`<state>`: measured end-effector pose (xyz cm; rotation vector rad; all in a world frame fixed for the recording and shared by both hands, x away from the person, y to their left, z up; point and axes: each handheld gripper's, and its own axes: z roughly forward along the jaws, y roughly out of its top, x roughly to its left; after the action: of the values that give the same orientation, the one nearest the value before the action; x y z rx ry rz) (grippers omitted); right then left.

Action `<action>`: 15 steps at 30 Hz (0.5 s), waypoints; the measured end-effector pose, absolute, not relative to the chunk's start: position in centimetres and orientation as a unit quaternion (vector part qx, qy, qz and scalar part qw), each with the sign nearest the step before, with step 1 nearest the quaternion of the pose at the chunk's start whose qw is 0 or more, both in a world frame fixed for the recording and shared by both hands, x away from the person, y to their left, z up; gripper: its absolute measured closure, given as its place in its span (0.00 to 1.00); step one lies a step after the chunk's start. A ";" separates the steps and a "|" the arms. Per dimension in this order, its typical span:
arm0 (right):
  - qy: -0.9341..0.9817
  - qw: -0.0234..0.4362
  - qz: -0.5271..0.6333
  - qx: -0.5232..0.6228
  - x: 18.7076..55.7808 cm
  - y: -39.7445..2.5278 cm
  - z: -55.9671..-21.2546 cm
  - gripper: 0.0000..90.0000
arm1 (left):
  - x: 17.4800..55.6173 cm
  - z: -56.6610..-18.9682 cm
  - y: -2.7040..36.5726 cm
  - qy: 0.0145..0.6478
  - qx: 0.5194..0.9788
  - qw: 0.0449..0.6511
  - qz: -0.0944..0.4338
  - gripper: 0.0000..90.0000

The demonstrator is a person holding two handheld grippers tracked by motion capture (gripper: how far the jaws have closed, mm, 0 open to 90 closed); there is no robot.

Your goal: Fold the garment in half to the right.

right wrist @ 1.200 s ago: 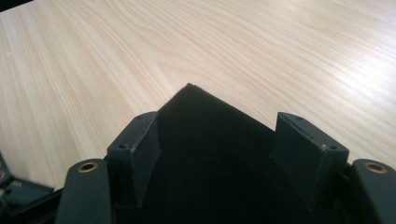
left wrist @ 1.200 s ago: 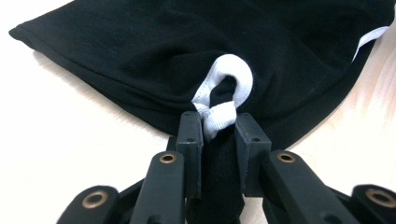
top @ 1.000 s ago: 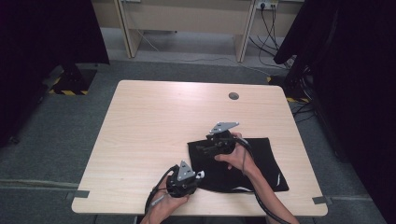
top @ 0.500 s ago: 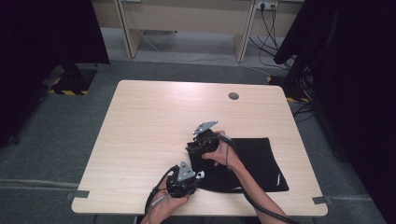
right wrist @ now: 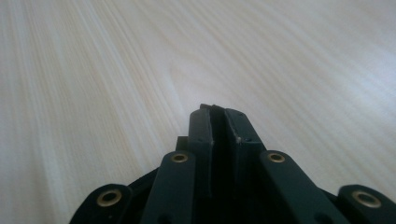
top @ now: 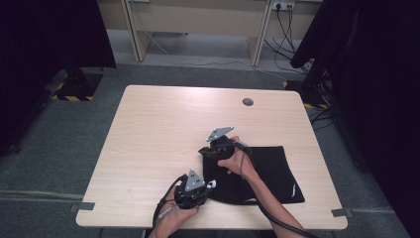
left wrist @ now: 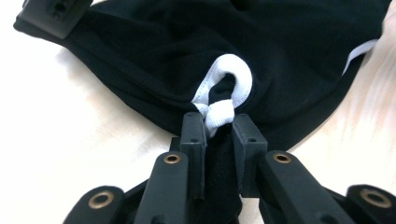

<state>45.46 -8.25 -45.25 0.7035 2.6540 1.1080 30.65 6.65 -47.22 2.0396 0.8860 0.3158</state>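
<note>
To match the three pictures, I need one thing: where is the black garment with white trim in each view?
High view: the black garment lies on the table's near right part, between the two grippers.
Left gripper view: it covers the upper middle, its white trim pinched in the left gripper.
Right gripper view: a thin dark edge sits between the fingers; I cannot tell whether it is cloth.
Shared landmark: the pale wooden table.

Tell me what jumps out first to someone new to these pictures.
A black garment lies on the near right part of the pale wooden table. The left gripper pinches its white-trimmed edge, a bright loop against the dark cloth. The right gripper sits at the garment's far left corner, its fingers pressed together on a thin dark edge.
</note>
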 end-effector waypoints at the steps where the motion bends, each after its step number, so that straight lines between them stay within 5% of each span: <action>1: 0.891 0.092 0.377 0.236 45.4 -8.3 -44.9 0.92 | 30.6 -46.8 6.8 0.354 0.817 0.436 0.129 0.86; 15: 0.850 0.107 0.451 0.250 45.3 -11.7 -39.6 0.93 | 31.3 -41.4 5.5 0.313 0.808 0.479 0.141 0.86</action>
<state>45.27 -11.68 -39.61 0.7362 2.5035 1.3284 31.27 5.48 -41.40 1.9731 0.7636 0.3436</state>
